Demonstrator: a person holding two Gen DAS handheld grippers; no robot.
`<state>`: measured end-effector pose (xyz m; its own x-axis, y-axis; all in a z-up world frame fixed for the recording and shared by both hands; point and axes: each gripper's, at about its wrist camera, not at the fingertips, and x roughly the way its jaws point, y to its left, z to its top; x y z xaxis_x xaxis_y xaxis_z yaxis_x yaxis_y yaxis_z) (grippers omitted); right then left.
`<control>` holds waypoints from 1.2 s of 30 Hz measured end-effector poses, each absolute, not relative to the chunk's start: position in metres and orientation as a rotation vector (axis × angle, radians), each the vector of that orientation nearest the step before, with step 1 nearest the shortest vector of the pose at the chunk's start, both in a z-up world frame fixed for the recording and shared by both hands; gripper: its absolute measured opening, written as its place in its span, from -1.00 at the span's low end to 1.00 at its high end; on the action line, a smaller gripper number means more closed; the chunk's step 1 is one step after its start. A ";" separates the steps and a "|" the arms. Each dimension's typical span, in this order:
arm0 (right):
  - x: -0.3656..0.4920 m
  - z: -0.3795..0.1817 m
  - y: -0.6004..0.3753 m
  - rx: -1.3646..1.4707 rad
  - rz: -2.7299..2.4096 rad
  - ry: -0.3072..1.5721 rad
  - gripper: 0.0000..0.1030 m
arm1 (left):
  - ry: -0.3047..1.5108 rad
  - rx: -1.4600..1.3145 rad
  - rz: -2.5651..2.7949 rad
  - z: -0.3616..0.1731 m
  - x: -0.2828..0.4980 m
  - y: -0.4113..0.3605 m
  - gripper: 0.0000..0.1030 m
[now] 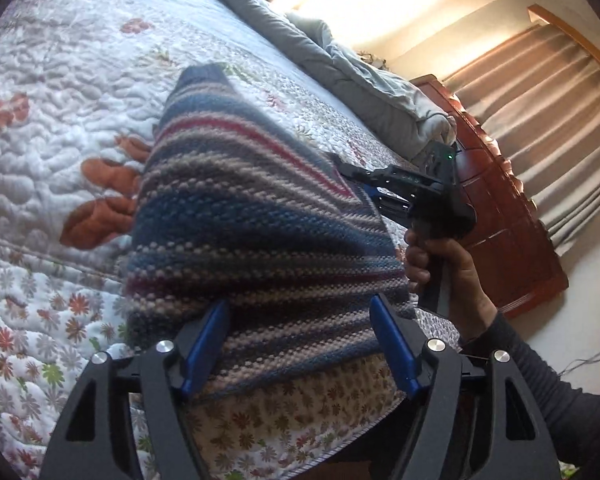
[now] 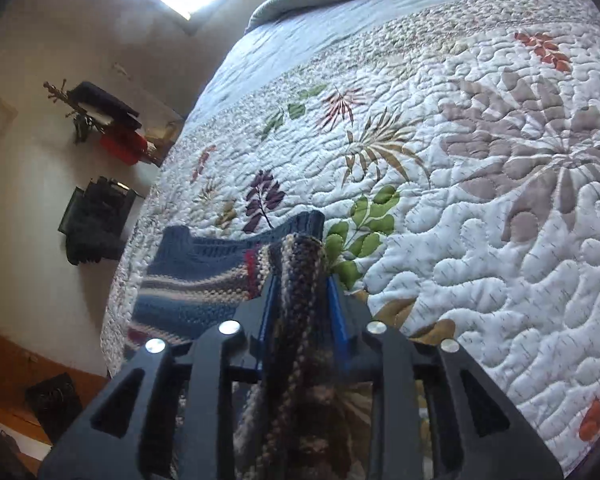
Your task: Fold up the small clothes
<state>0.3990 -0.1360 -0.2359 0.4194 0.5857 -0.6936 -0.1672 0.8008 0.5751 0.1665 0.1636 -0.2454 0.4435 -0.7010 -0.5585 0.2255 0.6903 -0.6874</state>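
Right wrist view: we see the right gripper [image 2: 298, 280] pinching the striped knit sweater's [image 2: 204, 284] bunched edge; the left gripper [image 1: 300, 344], spread, straddles its near hem unclamped.

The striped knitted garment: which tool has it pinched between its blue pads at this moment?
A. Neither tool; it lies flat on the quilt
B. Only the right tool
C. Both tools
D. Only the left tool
B. In the right wrist view the right tool has a bunched edge of the striped knitted garment squeezed between its blue pads, while the left tool stands wide with the fabric only passing between its pads.
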 end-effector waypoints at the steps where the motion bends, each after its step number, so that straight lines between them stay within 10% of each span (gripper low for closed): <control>1: 0.389 -0.225 -0.141 0.462 0.485 1.002 -0.40 | 0.922 -0.575 -0.632 -0.235 0.165 0.164 0.46; 9: 0.316 -0.212 -0.120 0.441 0.618 1.017 -0.50 | 0.885 -0.636 -0.592 -0.215 0.212 0.169 0.59; 13: 0.324 -0.255 -0.129 0.461 0.552 1.106 -1.00 | 0.947 -0.713 -0.573 -0.241 0.228 0.181 0.43; 33: 0.226 -0.257 -0.138 0.611 0.584 1.120 -0.99 | 1.021 -0.672 -0.482 -0.258 0.223 0.191 0.58; 36: 0.206 -0.233 -0.141 0.590 0.590 1.080 -0.56 | 1.021 -0.699 -0.461 -0.251 0.218 0.197 0.58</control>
<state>0.2057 -0.1407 -0.2325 0.3531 0.6950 -0.6263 -0.1506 0.7030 0.6951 0.2176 0.1970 -0.2508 0.4588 -0.6460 -0.6100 0.0299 0.6974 -0.7160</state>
